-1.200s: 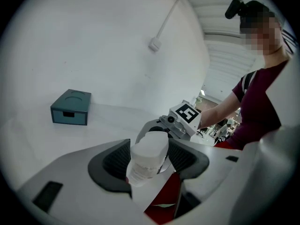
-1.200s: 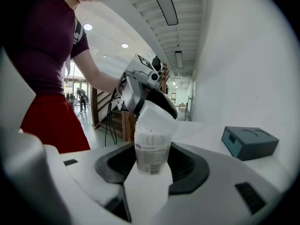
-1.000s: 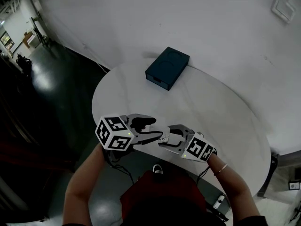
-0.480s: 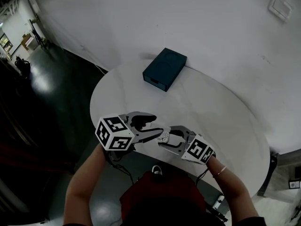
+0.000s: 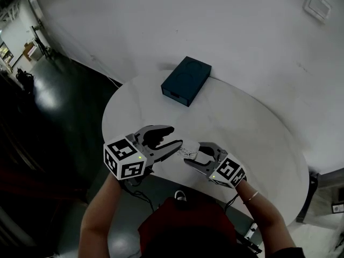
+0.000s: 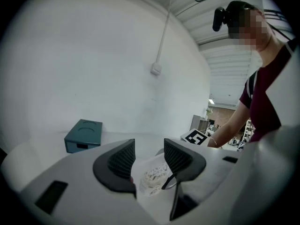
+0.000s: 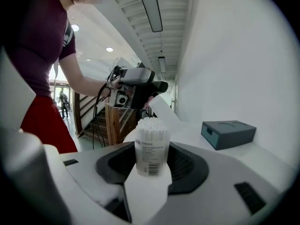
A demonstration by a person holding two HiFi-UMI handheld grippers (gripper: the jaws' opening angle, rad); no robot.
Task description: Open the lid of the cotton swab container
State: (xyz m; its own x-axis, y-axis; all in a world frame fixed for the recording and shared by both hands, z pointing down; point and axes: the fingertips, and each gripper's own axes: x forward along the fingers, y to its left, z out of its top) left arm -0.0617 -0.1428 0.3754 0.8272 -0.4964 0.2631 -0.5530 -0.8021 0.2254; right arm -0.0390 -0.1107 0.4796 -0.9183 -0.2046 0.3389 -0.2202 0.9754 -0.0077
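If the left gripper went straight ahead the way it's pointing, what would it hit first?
The cotton swab container, held in the right gripper. It sits between the left gripper's closing jaws, apparently untouched, so contact would likely come almost at once.

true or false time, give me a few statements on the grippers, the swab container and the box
1. The right gripper holds the cotton swab container between its jaws. True.
2. The teal box lies on the floor. False: it sits on the white table.
3. Nothing stands between the jaws of the left gripper. False: the container is between them as they close.
4. The teal box sits apart from both grippers. True.
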